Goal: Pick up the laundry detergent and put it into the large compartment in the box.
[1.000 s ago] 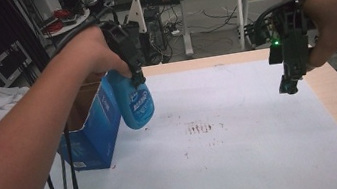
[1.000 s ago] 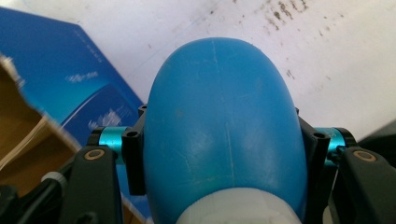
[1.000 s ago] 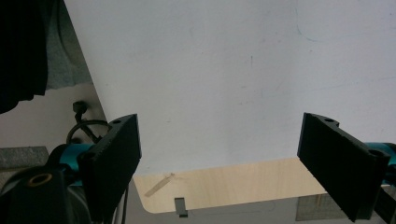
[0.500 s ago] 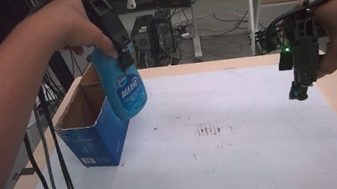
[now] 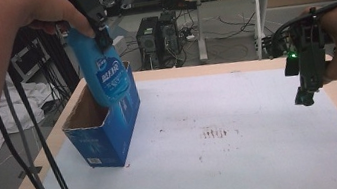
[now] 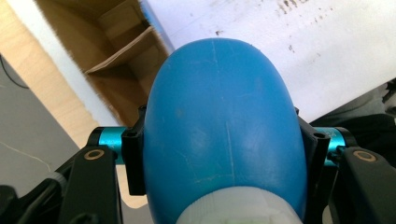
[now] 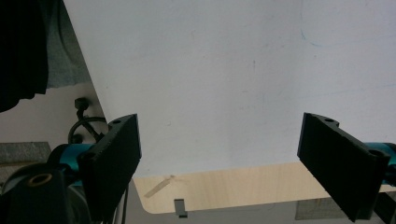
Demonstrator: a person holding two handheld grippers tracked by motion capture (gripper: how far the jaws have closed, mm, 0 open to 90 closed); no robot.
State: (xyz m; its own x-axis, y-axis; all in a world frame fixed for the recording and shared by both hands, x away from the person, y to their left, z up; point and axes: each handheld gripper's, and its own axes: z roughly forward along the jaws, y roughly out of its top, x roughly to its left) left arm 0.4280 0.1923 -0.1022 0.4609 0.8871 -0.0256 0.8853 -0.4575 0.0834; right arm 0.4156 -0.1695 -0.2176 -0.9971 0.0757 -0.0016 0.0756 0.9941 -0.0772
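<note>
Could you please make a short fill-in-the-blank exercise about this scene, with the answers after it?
1. The left gripper is shut on a blue ____.
2. The bottle hangs above an open ____ box.
3. The right gripper has its jaws ____ with nothing between them.
4. The box stands on the ____ side of the table in the high view.

Missing words: bottle; cardboard; open; left

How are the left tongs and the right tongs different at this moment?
The left tongs are shut on the blue bottle above the open blue box; the right tongs are open and hold nothing. The left tongs are raised high; the right tongs hang lower over the white sheet. Both point downward.
</note>
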